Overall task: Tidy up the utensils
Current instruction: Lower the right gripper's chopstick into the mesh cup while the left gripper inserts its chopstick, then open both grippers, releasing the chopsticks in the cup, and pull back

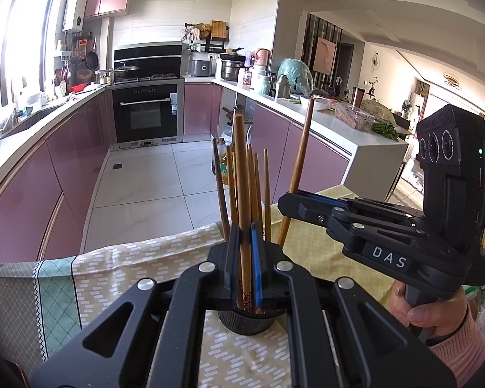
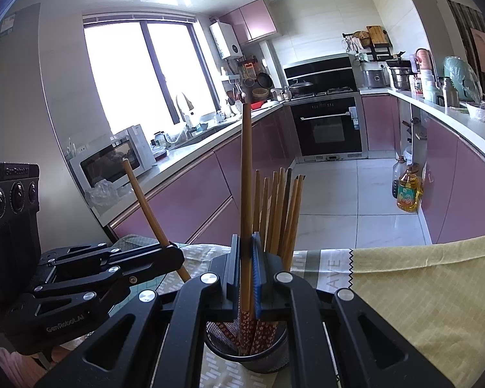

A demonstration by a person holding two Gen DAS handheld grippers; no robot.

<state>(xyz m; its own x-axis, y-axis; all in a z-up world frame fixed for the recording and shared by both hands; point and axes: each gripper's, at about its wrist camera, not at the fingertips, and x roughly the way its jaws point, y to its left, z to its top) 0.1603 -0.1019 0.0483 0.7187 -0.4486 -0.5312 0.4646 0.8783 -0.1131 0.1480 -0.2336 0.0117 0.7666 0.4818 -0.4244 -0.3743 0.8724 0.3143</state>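
— Chopsticks (image 2: pixel 276 213) first: where do they stand?

— Bunched upright in a black mesh holder (image 2: pixel 247 360), patterned red ends down in the cup, plain wooden ends fanned out above the rim. I see the holder on a yellow patterned cloth (image 2: pixel 420 294) spread over the worktop, with a green-bordered cloth (image 1: pixel 53 294) beside it at the worktop's edge.

— And my two grippers?

— My left gripper (image 1: pixel 244 245) has its fingers together, clamped on one chopstick (image 1: pixel 241 174) that rises nearly upright, its lower end reaching down toward the holder's mouth. From the right wrist view that same stick leans away to the left. My right gripper (image 2: pixel 245 252) is likewise clamped on a single chopstick (image 2: pixel 246 174) — tall, close to vertical, its patterned end down inside the cup among the others.

— Do the held sticks touch the bunch?

— The right one stands just in front of the bunch, with its foot among the others' ends in the cup. Whether the left one's tip is inside the cup I cannot tell; the fingers hide it.

— Anything else in view?

— A hand in a pink sleeve (image 1: pixel 462 352) grips the right handle, and behind the worktop lies a kitchen — pink cabinets, a black oven (image 1: pixel 147 113), a tiled floor (image 1: pixel 152 177).
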